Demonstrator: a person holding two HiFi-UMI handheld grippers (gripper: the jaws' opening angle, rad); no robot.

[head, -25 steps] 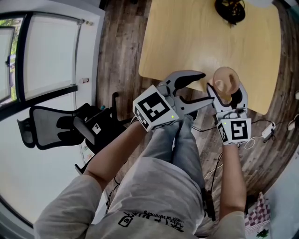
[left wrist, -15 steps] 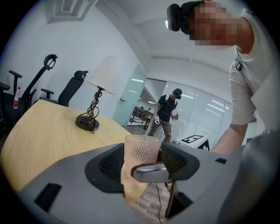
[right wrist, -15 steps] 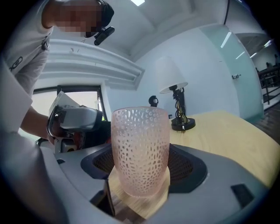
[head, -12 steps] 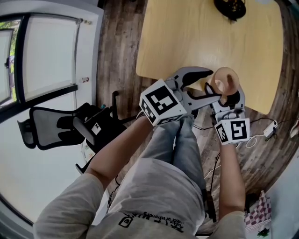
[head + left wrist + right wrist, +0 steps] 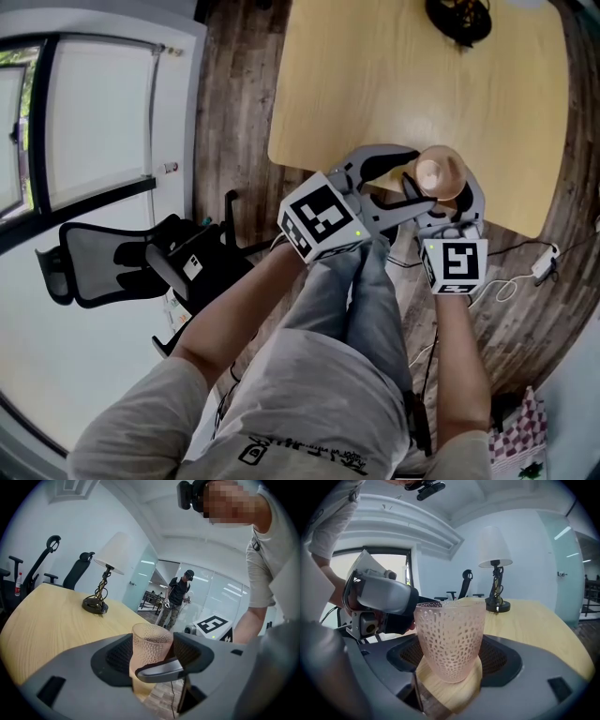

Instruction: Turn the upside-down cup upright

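Pink dimpled cup [image 5: 450, 639] sat mouth-up at desk's [image 5: 375, 84] near edge, clamped in right gripper [image 5: 453, 657]. Left gripper [image 5: 151, 660] gaped, gripping nothing. Base contact with desk unclear.

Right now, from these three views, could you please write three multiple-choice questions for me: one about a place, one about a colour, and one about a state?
1. The lamp stands on:
A. the table
B. a shelf
C. a stool

2. The cup is:
A. dark blue
B. pale pink
C. green

3. The cup's open end faces:
A. down
B. sideways
C. up

Answers:
1 A: the left gripper view shows the lamp's base on the wooden top.
2 B: the dimpled wall looks pale pink in the right gripper view.
3 C: the wide open rim is on top and the narrow base is below.
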